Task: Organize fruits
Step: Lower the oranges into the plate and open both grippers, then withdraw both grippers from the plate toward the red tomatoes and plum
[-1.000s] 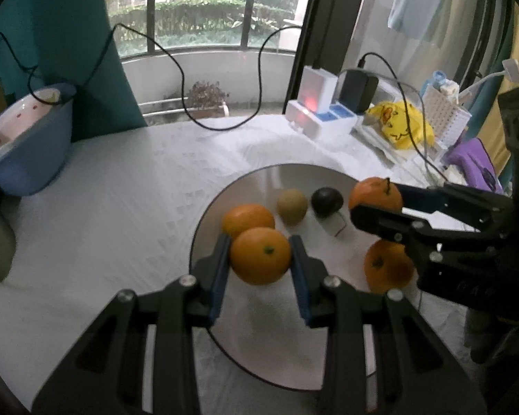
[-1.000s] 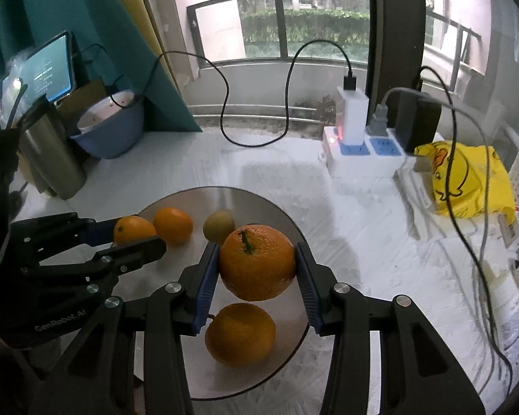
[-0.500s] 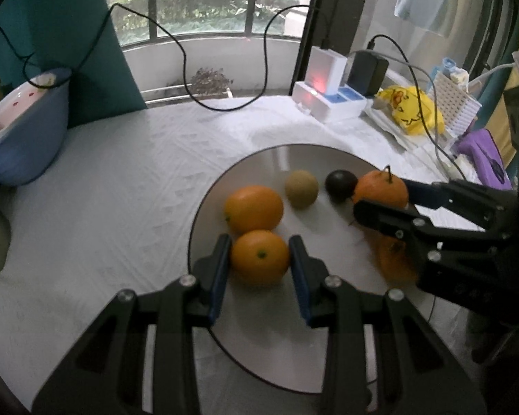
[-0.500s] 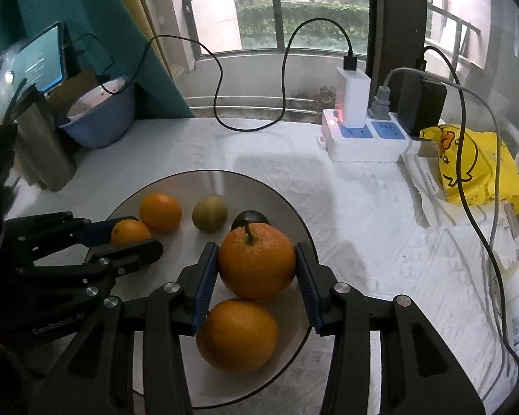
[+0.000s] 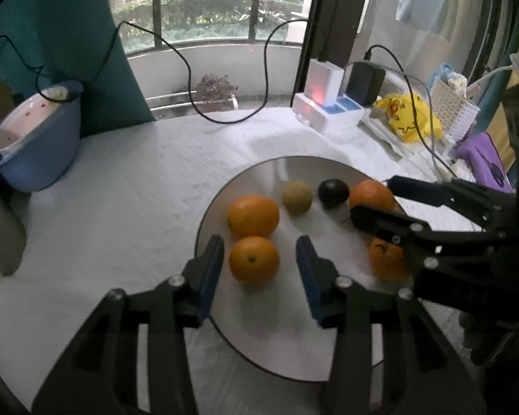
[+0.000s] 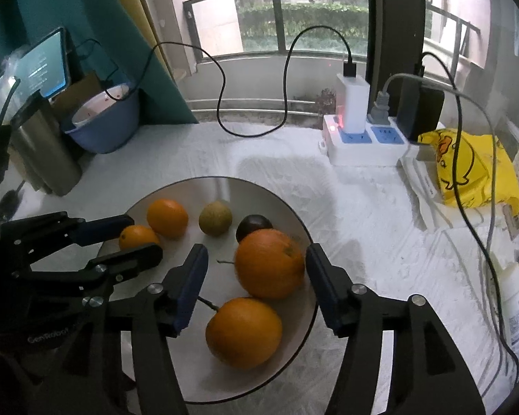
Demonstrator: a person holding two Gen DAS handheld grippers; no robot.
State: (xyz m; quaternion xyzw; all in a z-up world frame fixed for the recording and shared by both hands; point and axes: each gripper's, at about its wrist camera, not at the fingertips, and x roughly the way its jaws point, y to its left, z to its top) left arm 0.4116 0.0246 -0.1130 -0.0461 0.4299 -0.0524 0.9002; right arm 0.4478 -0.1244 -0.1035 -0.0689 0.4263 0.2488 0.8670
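White textured cloth (image 5: 128, 207) | steel plate (image 5: 332, 352) | balcony window (image 6: 294, 10)

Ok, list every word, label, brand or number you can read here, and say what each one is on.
"GenRobot": white lettering on the black body of the left tool, seen in the right wrist view; the last letters are partly cut off.
Tablet screen: lines of text, too small and blurred to read.
Yellow bag: a duck cartoon, no legible words.
White bottle at the right edge: label print too blurred to read.
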